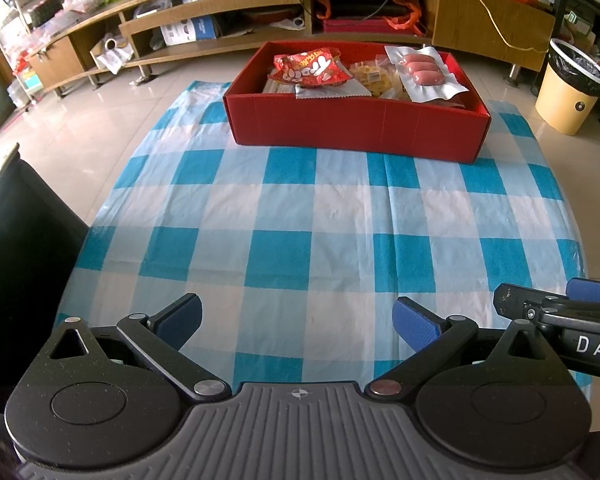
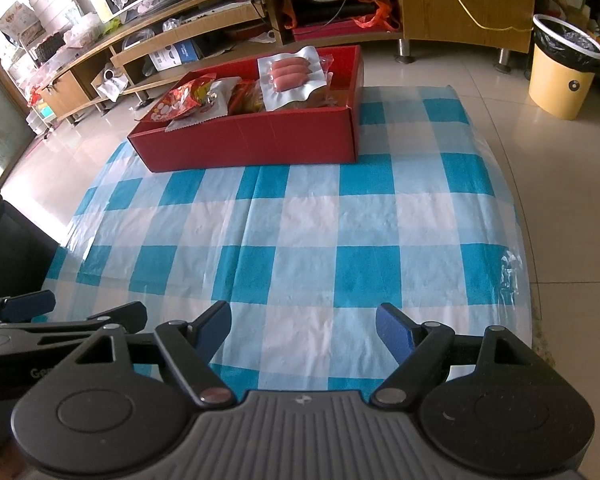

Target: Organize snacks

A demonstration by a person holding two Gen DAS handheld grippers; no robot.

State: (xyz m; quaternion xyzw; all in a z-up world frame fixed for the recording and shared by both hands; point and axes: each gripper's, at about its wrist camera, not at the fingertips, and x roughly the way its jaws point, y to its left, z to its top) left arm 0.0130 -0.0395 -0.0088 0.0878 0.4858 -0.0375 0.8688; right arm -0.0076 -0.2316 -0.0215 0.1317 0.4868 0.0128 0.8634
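Note:
A red cardboard box (image 1: 356,128) stands at the far end of the blue-and-white checked tablecloth (image 1: 300,220); it also shows in the right wrist view (image 2: 256,142). In it lie a red snack bag (image 1: 310,67), a yellow snack pack (image 1: 370,74) and a silver sausage pack (image 1: 424,72). The sausage pack (image 2: 290,72) and red bag (image 2: 180,100) show in the right wrist view too. My left gripper (image 1: 298,320) is open and empty over the near edge of the cloth. My right gripper (image 2: 304,330) is open and empty beside it, and its fingers (image 1: 592,290) show at the right in the left wrist view.
A long wooden TV cabinet (image 1: 220,28) with cluttered shelves runs behind the table. A yellow waste bin (image 1: 572,88) with a black liner stands on the tiled floor at the right. A dark chair or seat (image 1: 24,220) is at the left near edge.

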